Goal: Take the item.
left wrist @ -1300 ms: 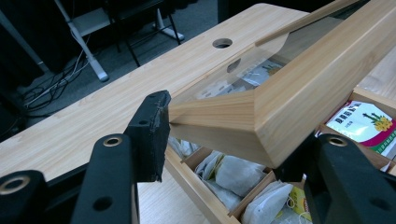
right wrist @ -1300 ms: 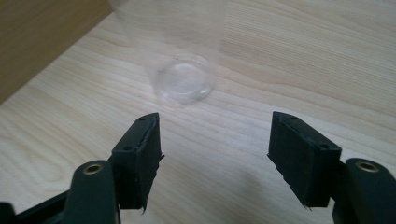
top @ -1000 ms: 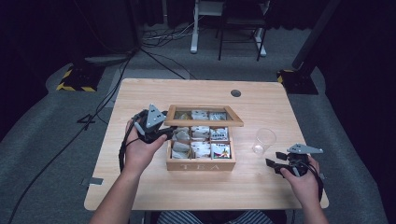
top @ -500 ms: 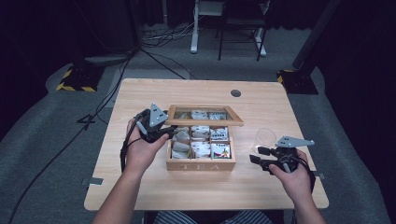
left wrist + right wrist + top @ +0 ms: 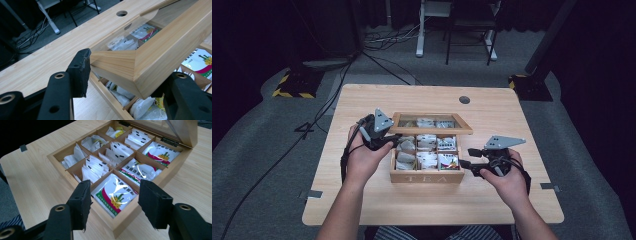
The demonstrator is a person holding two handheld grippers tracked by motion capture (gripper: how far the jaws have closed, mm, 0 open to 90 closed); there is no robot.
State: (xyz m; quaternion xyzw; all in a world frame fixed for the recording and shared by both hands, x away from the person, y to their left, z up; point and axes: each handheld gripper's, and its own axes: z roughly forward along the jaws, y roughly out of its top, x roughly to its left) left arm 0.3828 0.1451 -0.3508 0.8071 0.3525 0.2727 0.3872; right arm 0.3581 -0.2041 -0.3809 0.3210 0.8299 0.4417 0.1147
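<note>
Glass-paned wooden lid (image 5: 150, 57) is clamped by left gripper (image 5: 387, 140); right gripper (image 5: 113, 195), jaws just widened and empty, has white-and-red tea sachet (image 5: 115, 195) at twelve o'clock, nearest it.

Light wood-grain table (image 5: 362, 200) with rounded corners and a round cable hole (image 5: 464, 99) near the far edge. Wooden tea box (image 5: 427, 176) sits directly on it, about centre, front marked TEA, lid raised. Table stands on grey carpet (image 5: 262, 165); bits of grey tape (image 5: 313, 194) at its edges.
</note>
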